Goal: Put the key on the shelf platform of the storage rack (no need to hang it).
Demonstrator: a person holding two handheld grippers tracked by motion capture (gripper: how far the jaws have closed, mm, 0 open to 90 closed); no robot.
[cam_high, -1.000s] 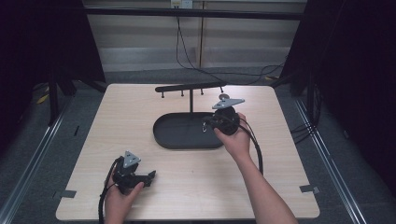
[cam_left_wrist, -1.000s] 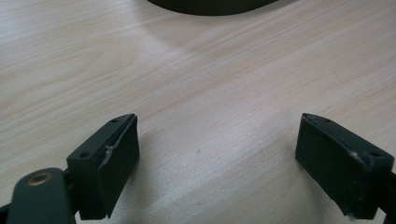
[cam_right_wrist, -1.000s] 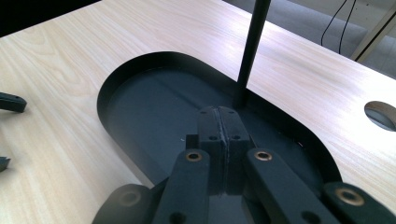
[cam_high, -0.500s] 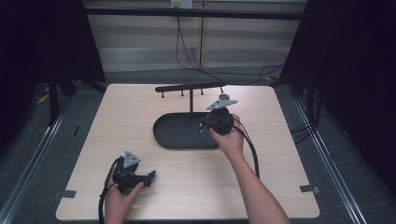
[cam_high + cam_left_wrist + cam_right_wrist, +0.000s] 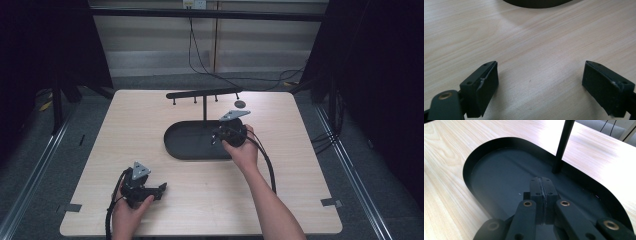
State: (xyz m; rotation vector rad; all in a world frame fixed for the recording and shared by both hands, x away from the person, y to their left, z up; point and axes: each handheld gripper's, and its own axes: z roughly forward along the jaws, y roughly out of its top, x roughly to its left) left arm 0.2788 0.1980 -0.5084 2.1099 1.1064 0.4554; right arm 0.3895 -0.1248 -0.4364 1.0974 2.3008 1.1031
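Note:
A black oval tray [image 5: 176, 146] lies at the table's middle, with a thin post [image 5: 204, 107] rising from its far rim to a crossbar [image 5: 202, 93] with small pegs. My right gripper [image 5: 215, 138] hangs low over the tray's right half, pointing left, its jaws shut with nothing visible between them. In the right gripper view the closed pads [image 5: 541, 185] hover over the tray floor [image 5: 499, 170], just short of the post [image 5: 562, 147]. My left gripper [image 5: 162, 189] rests near the front left of the table, open. In the left gripper view the left gripper [image 5: 540, 87] has bare wood between its pads.
A small dark round object [image 5: 240, 104] sits by the crossbar's right end. The tray's near rim [image 5: 536, 3] shows beyond the left gripper. Pale wooden tabletop [image 5: 300, 150] stretches on both sides. Cables trail from both grippers toward the front edge.
My right gripper has sunk a little toward the tray and shifted slightly left, still shut. The left gripper has stayed where it was.

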